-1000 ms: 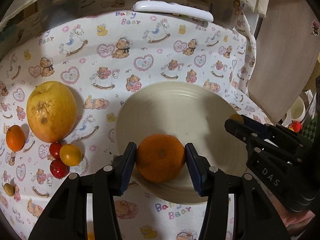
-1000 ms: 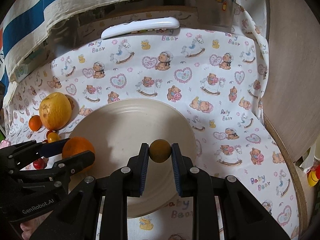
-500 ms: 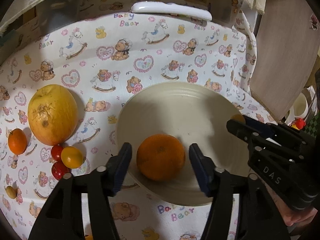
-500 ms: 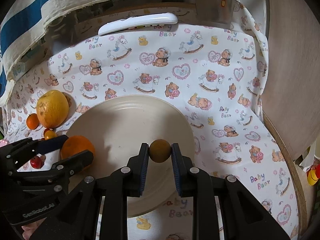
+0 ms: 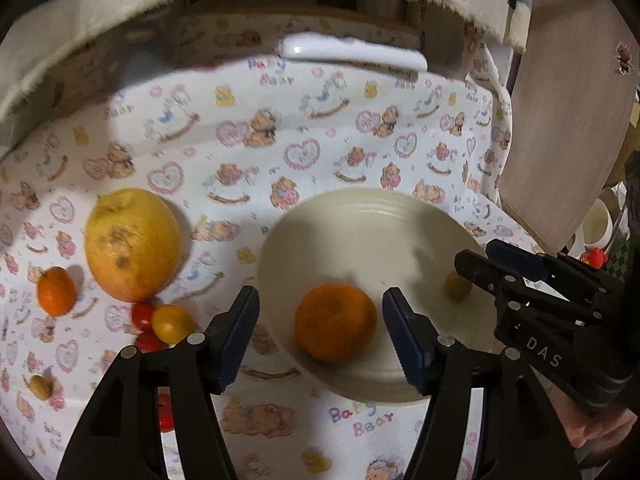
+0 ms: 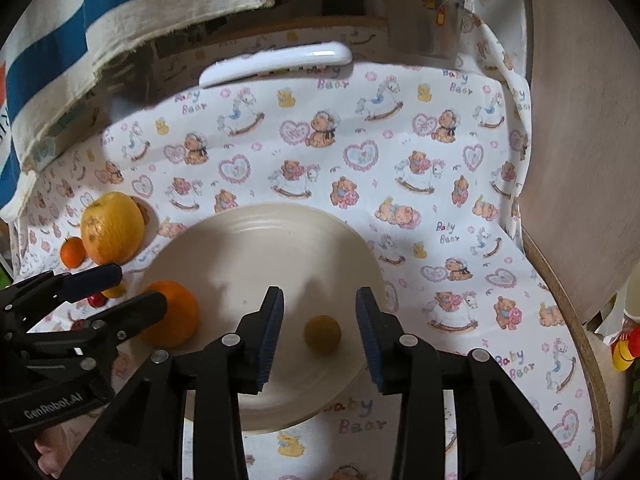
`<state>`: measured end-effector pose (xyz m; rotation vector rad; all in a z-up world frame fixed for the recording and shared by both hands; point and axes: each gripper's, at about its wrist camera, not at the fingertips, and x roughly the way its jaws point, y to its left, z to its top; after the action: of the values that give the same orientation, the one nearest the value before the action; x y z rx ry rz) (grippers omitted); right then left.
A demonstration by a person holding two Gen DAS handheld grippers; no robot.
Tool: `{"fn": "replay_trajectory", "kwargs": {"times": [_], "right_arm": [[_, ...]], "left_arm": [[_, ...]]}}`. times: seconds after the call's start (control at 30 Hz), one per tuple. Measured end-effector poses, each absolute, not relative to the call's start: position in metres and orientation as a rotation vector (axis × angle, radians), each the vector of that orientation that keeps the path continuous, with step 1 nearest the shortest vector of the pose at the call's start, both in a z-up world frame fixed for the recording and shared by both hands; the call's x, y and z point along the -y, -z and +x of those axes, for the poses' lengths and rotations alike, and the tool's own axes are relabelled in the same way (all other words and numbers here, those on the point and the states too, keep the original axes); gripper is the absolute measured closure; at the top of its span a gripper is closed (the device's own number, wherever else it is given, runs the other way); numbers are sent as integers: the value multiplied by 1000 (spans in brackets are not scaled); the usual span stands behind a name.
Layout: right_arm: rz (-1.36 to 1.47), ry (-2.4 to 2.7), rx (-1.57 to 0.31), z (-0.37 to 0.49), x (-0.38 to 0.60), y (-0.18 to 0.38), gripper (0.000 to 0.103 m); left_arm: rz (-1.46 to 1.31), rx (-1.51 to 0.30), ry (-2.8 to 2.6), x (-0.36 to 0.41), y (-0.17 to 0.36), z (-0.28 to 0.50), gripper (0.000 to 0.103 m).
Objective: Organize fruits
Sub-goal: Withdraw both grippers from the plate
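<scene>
Glazed and cream-coloured, the round plate (image 6: 256,240) with faint concentric ridges holds a dimpled orange (image 5: 335,328) and a small smooth yellowish fruit (image 6: 322,334). Both lie free between spread fingers: the left gripper (image 5: 320,336) straddles the orange, the right gripper (image 6: 320,332) the small fruit. On the bear-print cloth (image 6: 420,216) beside the plate sit a large, blemished yellow citrus (image 5: 133,243), a small tangerine (image 5: 56,291) and glossy cherry tomatoes (image 5: 170,323).

A home is showing here: a nursery-print tablecloth (image 6: 400,152) with teddy bears and rocking horses is lying ahead of both hand-held tools, under a cream plate (image 6: 256,240). Beyond it a white remote control (image 6: 276,62) is resting, and striped fabric (image 6: 120,4) is hanging above.
</scene>
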<state>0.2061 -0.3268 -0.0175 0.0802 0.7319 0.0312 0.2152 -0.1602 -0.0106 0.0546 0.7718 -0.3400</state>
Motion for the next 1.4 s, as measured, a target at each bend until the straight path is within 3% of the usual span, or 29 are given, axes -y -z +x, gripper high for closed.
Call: {"fn": "replay_trajectory", "kwargs": {"times": [0.33, 0.67, 0.83, 1.07, 1.4], "right_arm": [[127, -58, -646, 188, 326, -2, 64], [96, -103, -617, 178, 307, -4, 60], [71, -121, -599, 174, 298, -5, 58], [79, -100, -554, 168, 291, -4, 29], [4, -138, -549, 152, 246, -10, 27]], "left_arm": [[28, -616, 255, 109, -31, 174, 39], [32, -578, 192, 67, -26, 141, 9], [21, -567, 167, 49, -18, 128, 5], [-5, -584, 143, 26, -9, 124, 3], [7, -543, 85, -7, -11, 108, 3]]}}
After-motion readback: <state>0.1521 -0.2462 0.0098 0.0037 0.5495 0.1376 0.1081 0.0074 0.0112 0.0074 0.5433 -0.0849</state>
